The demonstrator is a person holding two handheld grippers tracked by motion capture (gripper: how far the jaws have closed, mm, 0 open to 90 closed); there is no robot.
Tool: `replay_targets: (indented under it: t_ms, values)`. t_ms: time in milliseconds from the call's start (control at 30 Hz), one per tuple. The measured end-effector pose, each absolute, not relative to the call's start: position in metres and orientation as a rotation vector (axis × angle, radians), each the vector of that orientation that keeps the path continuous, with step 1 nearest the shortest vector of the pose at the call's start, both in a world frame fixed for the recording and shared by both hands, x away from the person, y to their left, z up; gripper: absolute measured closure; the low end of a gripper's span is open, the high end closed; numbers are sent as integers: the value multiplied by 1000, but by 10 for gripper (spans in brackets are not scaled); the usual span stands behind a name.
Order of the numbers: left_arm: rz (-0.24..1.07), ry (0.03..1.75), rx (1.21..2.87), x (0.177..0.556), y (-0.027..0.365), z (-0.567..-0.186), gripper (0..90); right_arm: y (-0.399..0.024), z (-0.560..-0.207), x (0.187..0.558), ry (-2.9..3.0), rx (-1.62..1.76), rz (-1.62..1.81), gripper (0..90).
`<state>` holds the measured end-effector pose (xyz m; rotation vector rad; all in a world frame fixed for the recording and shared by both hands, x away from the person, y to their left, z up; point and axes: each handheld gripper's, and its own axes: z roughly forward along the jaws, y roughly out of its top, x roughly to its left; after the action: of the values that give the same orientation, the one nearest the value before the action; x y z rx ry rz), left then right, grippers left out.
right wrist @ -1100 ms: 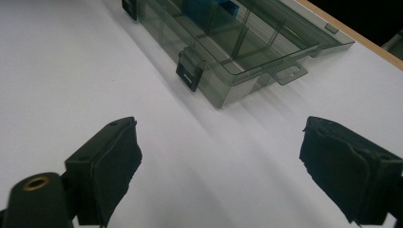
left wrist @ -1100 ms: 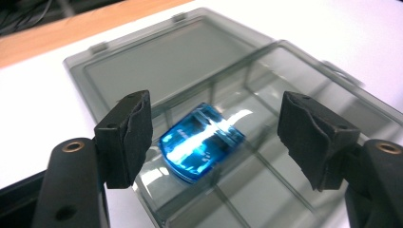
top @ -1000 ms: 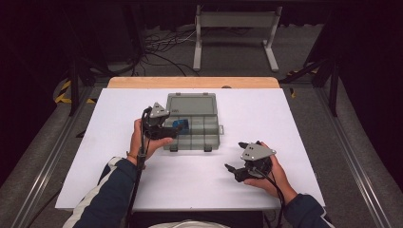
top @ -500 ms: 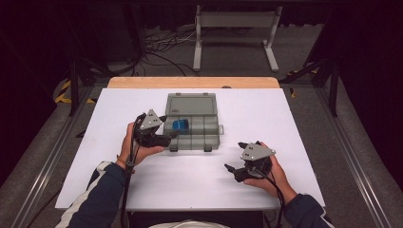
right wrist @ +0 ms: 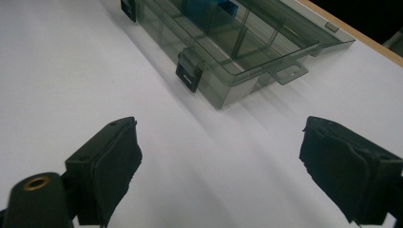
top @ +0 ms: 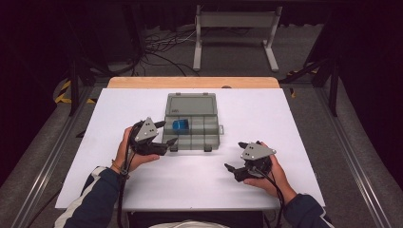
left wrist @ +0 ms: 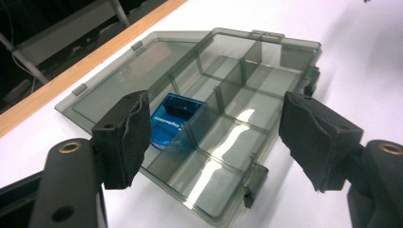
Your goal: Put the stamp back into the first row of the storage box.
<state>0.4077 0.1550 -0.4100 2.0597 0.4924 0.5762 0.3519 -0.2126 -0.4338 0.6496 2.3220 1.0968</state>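
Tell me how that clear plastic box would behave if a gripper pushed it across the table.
The box looks thin-walled and nearly empty, so probably light and quick to slide on the smooth white table. Its open lid may flex or swing. The blue part inside could shift.

box (top: 191, 124): smoky grey, clear | block (left wrist: 171, 122): blue | table (top: 294, 123): white, wood edge

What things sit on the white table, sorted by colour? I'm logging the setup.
Grey clear compartment box, lid open: 1
Blue item in a compartment: 1
Black grippers, left gripper and right gripper: 2
Total: 4
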Motion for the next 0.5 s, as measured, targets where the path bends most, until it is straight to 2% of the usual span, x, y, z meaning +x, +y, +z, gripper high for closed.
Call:
replay_targets:
  t_ms: [500]
  values:
    - [544,466,2092,392,175,-422,192,-214,-433,352,2299,662,1100,132]
